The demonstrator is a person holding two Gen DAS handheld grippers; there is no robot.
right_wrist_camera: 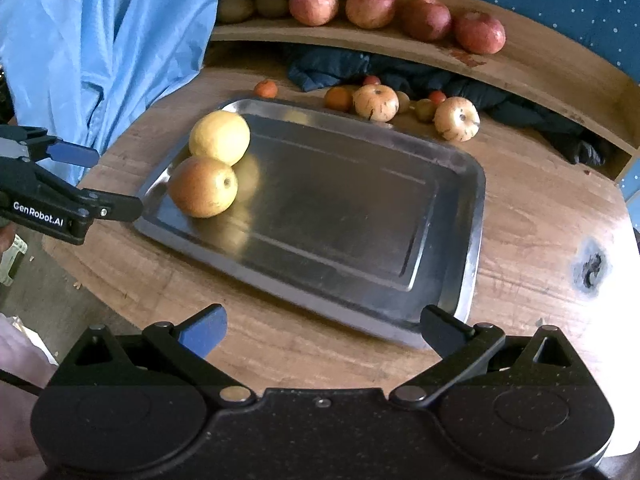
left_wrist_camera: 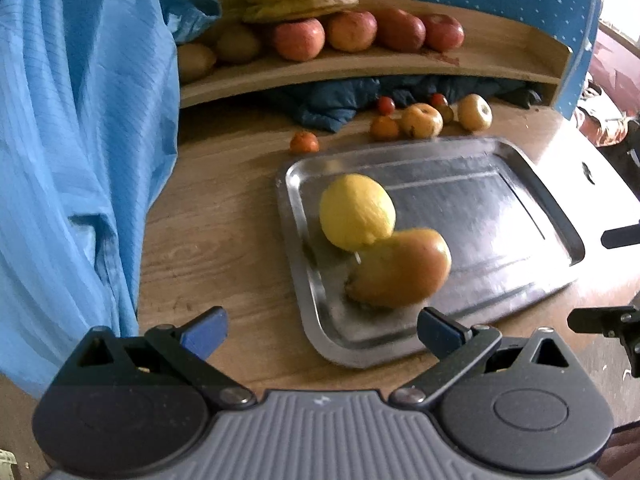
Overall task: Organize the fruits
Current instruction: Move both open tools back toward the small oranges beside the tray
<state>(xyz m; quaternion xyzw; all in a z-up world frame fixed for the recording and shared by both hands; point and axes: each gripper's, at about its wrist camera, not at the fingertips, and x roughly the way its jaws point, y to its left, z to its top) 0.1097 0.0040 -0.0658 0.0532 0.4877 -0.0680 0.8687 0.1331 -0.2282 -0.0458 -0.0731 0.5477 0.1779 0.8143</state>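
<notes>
Right wrist view: both grippers' fingers wide apart, lemon (right_wrist_camera: pixel 219 137) and mango (right_wrist_camera: pixel 202 186) beside tray (right_wrist_camera: pixel 472 216) corner.

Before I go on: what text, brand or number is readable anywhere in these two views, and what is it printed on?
"GenRobot.AI": white lettering on the black side of the left gripper, seen in the right wrist view beside the metal tray.
A small pale mark on the grey ribbed body of the left gripper in its own view is too small to read.
Nothing readable on the tray, the fruit, the shelf or the blue cloth.
</notes>
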